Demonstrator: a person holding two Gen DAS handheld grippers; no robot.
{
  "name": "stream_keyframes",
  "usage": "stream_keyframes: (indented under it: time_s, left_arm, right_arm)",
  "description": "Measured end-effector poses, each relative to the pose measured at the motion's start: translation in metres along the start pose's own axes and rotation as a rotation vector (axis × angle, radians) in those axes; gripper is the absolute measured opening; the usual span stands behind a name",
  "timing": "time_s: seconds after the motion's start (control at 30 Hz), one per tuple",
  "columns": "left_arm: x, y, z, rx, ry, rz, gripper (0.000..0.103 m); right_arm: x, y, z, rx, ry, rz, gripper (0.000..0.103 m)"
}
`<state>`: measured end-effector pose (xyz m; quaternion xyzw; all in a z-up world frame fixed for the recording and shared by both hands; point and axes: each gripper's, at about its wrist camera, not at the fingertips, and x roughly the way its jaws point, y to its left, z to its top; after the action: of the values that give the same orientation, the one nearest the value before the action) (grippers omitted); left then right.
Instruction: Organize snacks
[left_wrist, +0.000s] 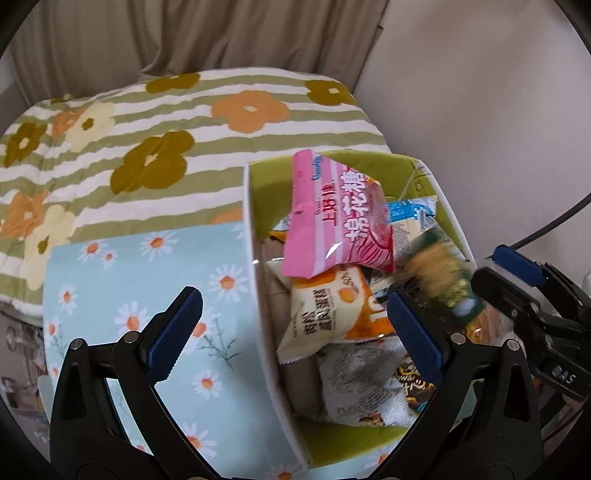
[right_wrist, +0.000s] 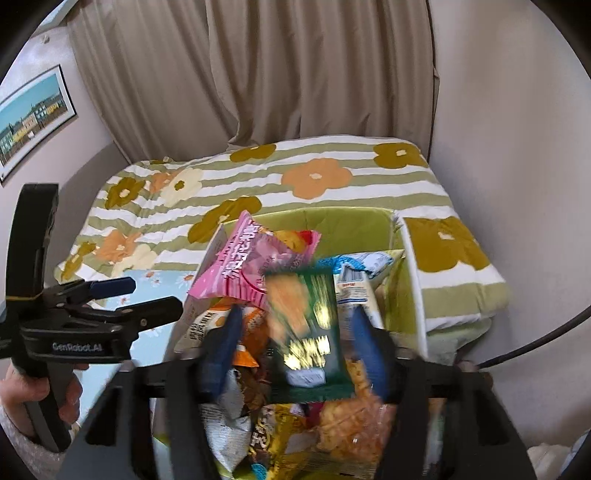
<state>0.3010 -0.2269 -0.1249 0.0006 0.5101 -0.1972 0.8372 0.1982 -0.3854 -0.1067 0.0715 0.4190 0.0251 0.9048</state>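
- Our right gripper (right_wrist: 295, 328) has its blue-padded fingers (right_wrist: 223, 343) spread apart; between them, blurred, is a small green-and-gold foil snack packet (right_wrist: 308, 332), and the pads do not seem to press on it, so we judge it released over the bin.
- Our left gripper (left_wrist: 291, 325) is wide apart and empty, straddling the bin's white rim.
- The packet sits above the heap in the fabric storage bin with lime-green lining (right_wrist: 354, 229), beside a pink marshmallow bag (left_wrist: 332, 218) and an orange-and-cream pastry pouch (left_wrist: 325, 306).
- We judge these packets light, crinkly and slippery, with crushable contents; we would take them by a sealed edge, gently.
- The bin looks nearly full, packets rising past the rim, so another may slide off.
- Open room lies on the pale-blue daisy-print cloth (left_wrist: 155, 288) left of the bin and the green-striped flowered quilt (left_wrist: 184, 122) behind it; the two grippers are close together.
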Motion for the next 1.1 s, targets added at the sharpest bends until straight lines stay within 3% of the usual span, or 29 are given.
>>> stream_keyframes:
  time_s: [0.03,0.4,0.7,0.93,1.1]
  left_arm:
    - [-0.003,0.002,-0.003,-0.003,-0.005,0.004,0.100]
    - [-0.041,0.014,-0.046,-0.057,-0.077,0.063,0.100]
    - [-0.153,0.013,-0.093,-0.021,-0.274,0.109,0.100]
    - [-0.241,0.019,-0.169,-0.040,-0.432,0.143,0.103]
    - [-0.276,0.022,-0.219,-0.041,-0.483,0.164,0.103]
  right_arm:
    - [-0.002,0.000,-0.001,-0.001,-0.007,-0.011,0.102]
    - [-0.029,0.009,-0.017,-0.036,-0.071,-0.031,0.102]
    - [-0.117,0.058,-0.040,-0.065,-0.213,-0.057,0.102]
    - [-0.188,0.108,-0.094,-0.094,-0.292,-0.115,0.102]
    - [-0.210,0.123,-0.129,-0.073,-0.311,-0.122,0.102]
